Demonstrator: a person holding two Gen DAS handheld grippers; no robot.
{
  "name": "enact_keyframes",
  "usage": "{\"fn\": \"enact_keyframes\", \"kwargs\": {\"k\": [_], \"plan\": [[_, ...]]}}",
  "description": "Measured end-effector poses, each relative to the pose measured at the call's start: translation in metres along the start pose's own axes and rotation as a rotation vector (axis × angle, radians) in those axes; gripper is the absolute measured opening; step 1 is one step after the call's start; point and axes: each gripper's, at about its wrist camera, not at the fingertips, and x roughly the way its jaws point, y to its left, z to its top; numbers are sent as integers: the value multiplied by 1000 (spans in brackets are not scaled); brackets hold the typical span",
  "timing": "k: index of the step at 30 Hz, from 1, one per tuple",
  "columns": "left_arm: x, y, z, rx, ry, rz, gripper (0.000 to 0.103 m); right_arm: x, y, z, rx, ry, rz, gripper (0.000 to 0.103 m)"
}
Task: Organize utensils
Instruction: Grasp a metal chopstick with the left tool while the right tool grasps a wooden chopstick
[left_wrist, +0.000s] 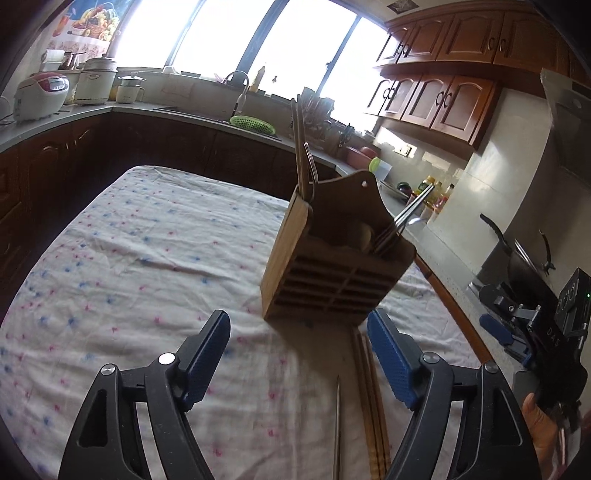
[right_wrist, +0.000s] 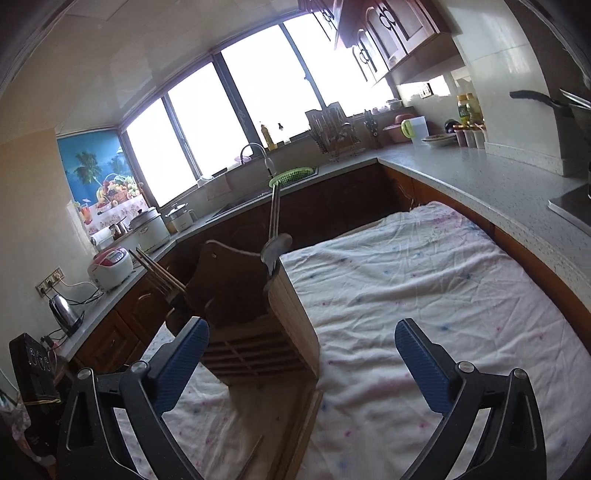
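Observation:
A wooden utensil holder stands on the table's spotted white cloth. Wooden chopsticks stick up from its left compartment, and metal chopsticks with a spoon lean out of the right one. My left gripper is open just in front of the holder, nothing between its fingers. Below it on the cloth lie a pair of wooden chopsticks and a thin metal chopstick. My right gripper is open wide beside the holder, empty. It also shows at the right edge.
An L-shaped grey counter wraps around the table, with a sink and green basket by the window. Rice cookers and a kettle stand on the left. A black pan sits on the stove at the right.

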Motion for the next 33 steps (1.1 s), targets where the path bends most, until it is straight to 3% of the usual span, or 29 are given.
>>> {"fn": "enact_keyframes", "kwargs": {"k": [11,22,26,29,31,33], "plan": [[-21,-26,-33,74,85,26,78,-30,-30,-49,71,48,-56,102],[3,-54,-39,192,201,73,75,-37,-35,-68,65,92,-73,101],[28,-68,-39,257,267,83,58,-34,-34,-68,61,108,-71,95],[47,-76,-41,303,316,87,46,-29,-32,-68,48,130,-78,85],[60,-81,-42,336,344,81,33,-22,-32,-68,47,148,-76,70],[72,-84,-46,369,382,91,28,-14,-30,-68,43,169,-71,59]]}}
